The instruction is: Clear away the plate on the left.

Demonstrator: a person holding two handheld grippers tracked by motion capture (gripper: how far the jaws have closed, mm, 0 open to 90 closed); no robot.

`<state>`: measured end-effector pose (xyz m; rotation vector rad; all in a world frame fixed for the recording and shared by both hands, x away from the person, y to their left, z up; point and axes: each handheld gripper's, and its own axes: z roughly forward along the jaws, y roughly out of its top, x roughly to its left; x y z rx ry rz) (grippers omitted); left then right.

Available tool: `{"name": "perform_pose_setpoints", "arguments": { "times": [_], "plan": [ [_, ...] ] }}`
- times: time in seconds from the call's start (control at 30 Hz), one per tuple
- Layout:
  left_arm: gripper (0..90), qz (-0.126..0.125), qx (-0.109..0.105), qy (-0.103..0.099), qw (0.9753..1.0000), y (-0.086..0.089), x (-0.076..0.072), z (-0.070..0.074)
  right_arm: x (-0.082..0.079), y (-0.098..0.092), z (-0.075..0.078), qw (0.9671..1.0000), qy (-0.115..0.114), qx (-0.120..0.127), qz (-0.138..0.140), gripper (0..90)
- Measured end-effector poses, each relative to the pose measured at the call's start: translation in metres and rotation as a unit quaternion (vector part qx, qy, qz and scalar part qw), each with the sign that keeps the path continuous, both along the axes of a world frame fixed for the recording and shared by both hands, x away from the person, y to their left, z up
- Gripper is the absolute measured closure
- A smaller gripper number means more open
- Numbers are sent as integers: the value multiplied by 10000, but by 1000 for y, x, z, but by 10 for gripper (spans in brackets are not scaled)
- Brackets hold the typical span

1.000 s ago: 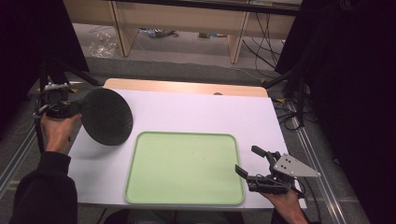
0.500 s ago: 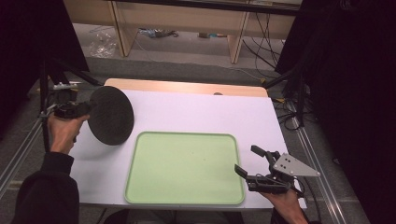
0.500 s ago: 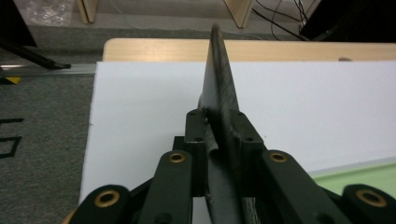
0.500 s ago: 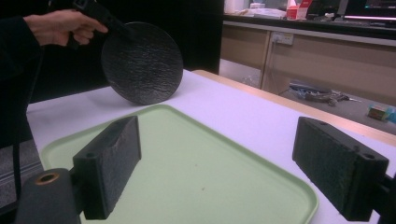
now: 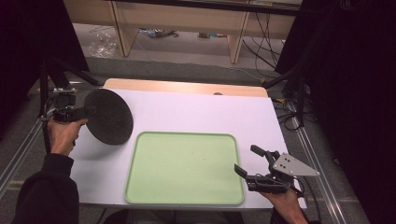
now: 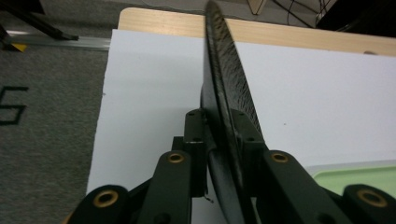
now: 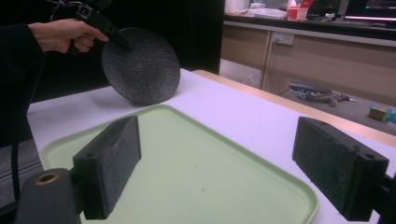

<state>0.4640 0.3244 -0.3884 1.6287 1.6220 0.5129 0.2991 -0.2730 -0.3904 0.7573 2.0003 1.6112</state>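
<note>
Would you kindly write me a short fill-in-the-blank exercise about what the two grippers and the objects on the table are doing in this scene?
1. The left gripper is shut on the rim of a black ____.
2. The plate is held tilted beside the ____ tray, not on it.
3. The right gripper, near the tray's right edge, has its jaws ____.
4. The tray lies on a ____ table.

Missing words: plate; green; open; white

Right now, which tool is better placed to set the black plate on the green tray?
Left. The left tool is shut on the plate, held tilted just beyond the tray and its far-left corner. The right tool is open at the tray's near-right corner, holding nothing.
</note>
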Motion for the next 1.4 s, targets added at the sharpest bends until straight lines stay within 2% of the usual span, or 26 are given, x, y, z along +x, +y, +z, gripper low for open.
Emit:
{"name": "perform_pose_setpoints", "arguments": {
  "times": [0.03, 0.07, 0.1, 0.13, 0.2, 0.23, 0.43, 0.6, 0.8, 0.93, 1.03, 1.07, 1.1, 1.17, 1.2, 1.27, 1.33, 1.37, 1.4],
  "plan": [
    [795, 0, 0, 0, 10000, 0, 0, 0, 0, 0, 0, 10000, 0, 0, 0, 162],
    [795, 93, -210, -49, 9997, -1, 0, -1, -1, 0, 0, 10000, 29, -13, -55, 162],
    [802, 19, -300, -84, 9995, 2, 1, -1, -1, -1, 0, 10000, 17, -22, -60, 162],
    [804, -2, -275, -81, 9996, 0, 0, 1, 0, -2, 0, 9999, -74, -40, -70, 162],
    [805, -12, -322, -131, 9994, 0, 0, 0, 0, -2, 0, 9999, -71, -35, -72, 162],
    [805, 21, -315, -83, 9995, 0, 0, 1, 0, -2, 0, 9999, -74, -30, -72, 162],
    [806, 2, -597, -172, 9981, 6, -1, -3, 0, -2, 0, 10000, -85, -10, -51, 162],
    [806, -74, -520, -210, 9984, 5, -2, 1, 0, -2, 0, 10000, -86, -2, -45, 162],
    [806, -144, -609, -348, 9974, 9, -6, 12, 0, -2, 0, 9999, -65, -35, -76, 162],
    [806, -224, -664, -372, 9969, 10, -9, 12, 0, -2, 0, 9999, -68, -41, -73, 162],
    [806, -260, -592, -359, 9973, 8, -10, 12, 1, -2, 0, 9999, -76, -49, -82, 162],
    [806, -335, -598, -362, 9970, 5, -11, 12, 1, -2, 0, 9999, -76, -57, -72, 162],
    [806, -376, -651, -355, 9965, 5, -11, 13, 0, -1, 0, 10000, 18, -40, -51, 161],
    [806, -405, -696, -371, 9961, 5, -12, 13, -1, -1, 0, 10000, 19, -40, -65, 162],
    [806, -399, -742, -394, 9957, 4, -13, 14, 0, -2, 0, 9999, -68, -42, -80, 162],
    [806, -487, -763, -413, 9950, 2, -15, 16, 0, -2, 0, 9999, -68, -36, -82, 161],
    [807, -613, -719, -453, 9945, -2, -17, 19, 0, -2, 0, 9999, -81, -62, -73, 162],
    [807, -606, -654, -451, 9950, -3, -19, 20, 0, -2, 0, 9999, -82, -62, -77, 161],
    [807, -670, -718, -455, 9941, -5, -20, 20, 0, -2, 0, 9999, -80, -64, -74, 162]
  ]
}}
